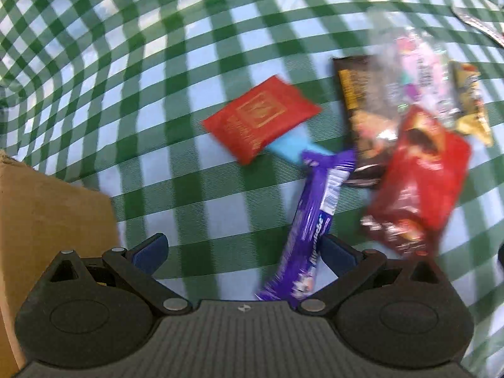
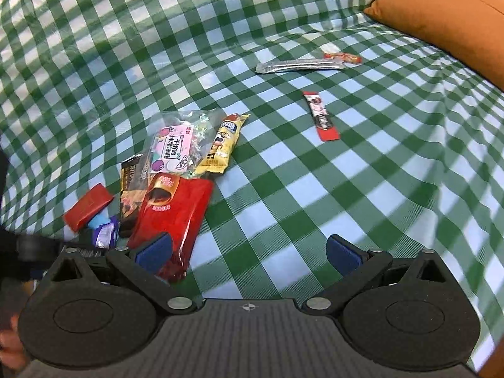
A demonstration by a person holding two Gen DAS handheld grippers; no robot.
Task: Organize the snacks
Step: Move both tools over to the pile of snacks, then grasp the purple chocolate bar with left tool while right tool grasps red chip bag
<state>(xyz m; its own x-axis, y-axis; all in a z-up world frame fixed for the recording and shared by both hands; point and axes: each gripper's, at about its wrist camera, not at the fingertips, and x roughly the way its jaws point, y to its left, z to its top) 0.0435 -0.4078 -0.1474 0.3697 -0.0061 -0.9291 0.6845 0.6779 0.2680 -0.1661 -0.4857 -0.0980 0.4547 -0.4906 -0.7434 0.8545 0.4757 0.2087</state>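
Note:
A heap of snacks lies on the green checked cloth point(image 1: 189, 63). In the left wrist view a purple bar point(image 1: 315, 217) runs in between the fingers of my open left gripper point(image 1: 245, 253), close to the right finger; its near end is hidden behind the gripper body. Beyond it lie a flat red packet point(image 1: 261, 118), a small blue piece point(image 1: 293, 146), a black pack point(image 1: 362, 116), a red bag point(image 1: 422, 176), a clear bag with a pink label point(image 1: 419, 72) and a yellow pack point(image 1: 471, 100). My right gripper point(image 2: 249, 253) is open and empty, its left finger over the red bag's point(image 2: 176, 208) near end.
A cardboard box point(image 1: 47, 214) stands just left of the left gripper. To the far right lie a silver stick pack point(image 2: 299, 64), a small red wrapper point(image 2: 343, 57) and a red-black sachet point(image 2: 321, 115). An orange cushion point(image 2: 447, 15) sits at the back right. A hand point(image 2: 9, 346) shows bottom left.

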